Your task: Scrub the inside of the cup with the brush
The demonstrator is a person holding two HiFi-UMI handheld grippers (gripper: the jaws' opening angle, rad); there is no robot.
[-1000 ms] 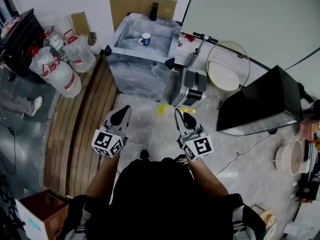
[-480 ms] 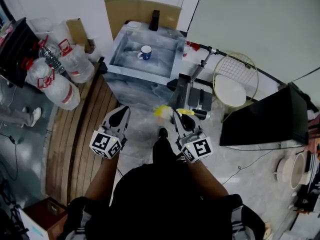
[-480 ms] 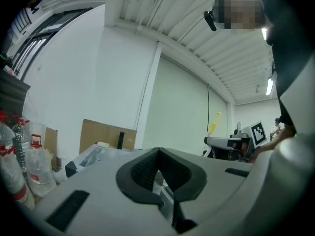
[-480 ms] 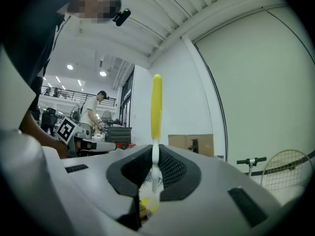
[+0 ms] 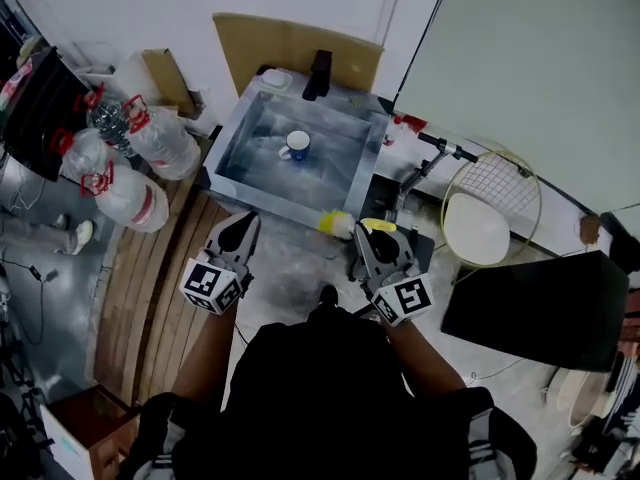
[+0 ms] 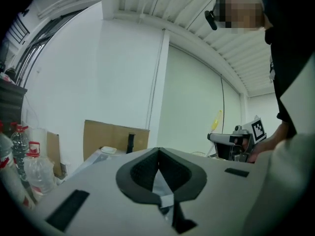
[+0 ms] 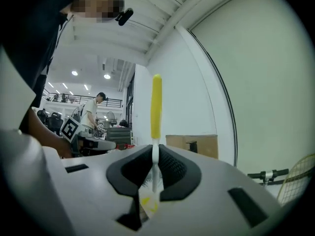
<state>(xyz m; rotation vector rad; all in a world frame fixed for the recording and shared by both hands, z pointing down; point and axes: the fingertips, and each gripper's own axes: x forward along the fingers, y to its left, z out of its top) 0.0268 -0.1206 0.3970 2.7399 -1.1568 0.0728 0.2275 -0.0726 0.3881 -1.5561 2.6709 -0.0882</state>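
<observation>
A white cup with a blue band (image 5: 295, 146) stands inside the steel sink (image 5: 370, 158) ahead of me. My right gripper (image 5: 362, 232) is shut on the brush (image 5: 340, 225), which lies crosswise in front of the jaws. In the right gripper view (image 7: 155, 154) the brush's yellow handle (image 7: 156, 107) sticks up above the jaws, with its white stem pinched between the pads. My left gripper (image 5: 244, 220) is shut with nothing in it, as its own view (image 6: 158, 152) also shows. Both grippers are short of the sink's near edge, level and pointing at it.
Large water bottles (image 5: 125, 173) stand left of the sink beside wooden floor boards (image 5: 165, 298). Cardboard (image 5: 295, 40) leans behind the sink, and a black tap (image 5: 319, 73) stands on its back rim. A scooter (image 5: 425, 168), a round wire chair (image 5: 490, 208) and a black box (image 5: 545, 308) are to the right.
The person has walked toward the sink, which now lies nearer and lower in the head view. Both grippers kept their pose, the right still holding the brush.
</observation>
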